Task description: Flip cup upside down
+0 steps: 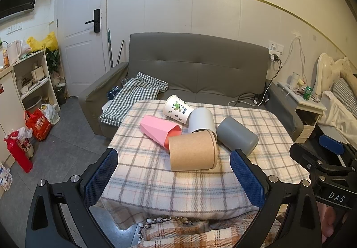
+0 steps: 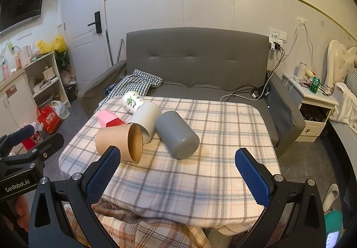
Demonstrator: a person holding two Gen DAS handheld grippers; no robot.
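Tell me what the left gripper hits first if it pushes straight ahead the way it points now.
Most likely the brown paper cup: it lies on its side on the plaid-covered table, roughly centred ahead of the open left gripper. Depth is unclear, so the fingers might straddle it first.

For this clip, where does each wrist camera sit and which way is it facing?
Left wrist: on the left gripper, looking forward over the plaid table at the sofa; its open blue fingers and the right gripper show.
Right wrist: on the right gripper, same heading; its open fingers and the left gripper show.
Shared: brown cup, dark grey cup, all lying down.
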